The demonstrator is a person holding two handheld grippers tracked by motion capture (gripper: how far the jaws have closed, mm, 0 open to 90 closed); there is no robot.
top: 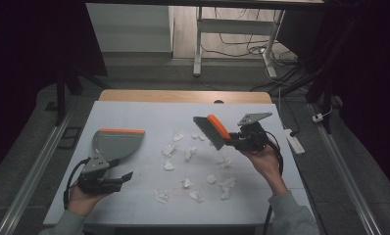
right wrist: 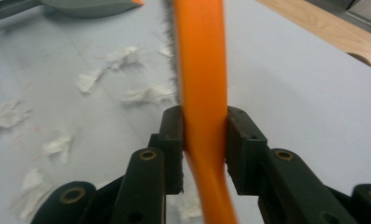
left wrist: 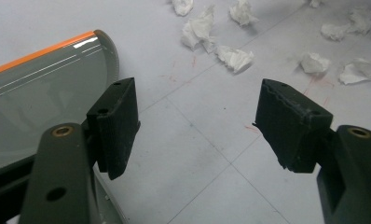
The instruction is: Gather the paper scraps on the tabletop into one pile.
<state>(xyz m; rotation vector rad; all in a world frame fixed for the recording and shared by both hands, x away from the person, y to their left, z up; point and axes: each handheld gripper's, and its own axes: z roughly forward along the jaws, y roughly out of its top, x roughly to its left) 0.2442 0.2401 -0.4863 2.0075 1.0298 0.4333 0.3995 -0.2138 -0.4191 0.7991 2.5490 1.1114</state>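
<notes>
Both of our forearms come in from the bottom edge of the high view, sleeves just showing. Our left hand (top: pixel 83 198) sits low at the near left of the white table (top: pixel 134 112), wrapped around the left gripper (top: pixel 127 175), which points right across the surface. Its jaws stand wide apart with nothing between them, just bare tabletop. Right beside that gripper lies the grey dustpan (top: pixel 115 142) with its orange edge; in the left gripper view it sits just left of the left jaw, and we can't tell if they touch.

Our right hand (top: pixel 266 161) is raised over the right side, wrist angled so the right gripper (top: pixel 231 139) points left. It's clamped tight on the orange handle of the hand brush (top: pixel 213 129), pads pressing both sides, bristles hanging above the table's middle.

Crumpled paper scraps (top: pixel 190 152) are scattered between the dustpan and the brush.
</notes>
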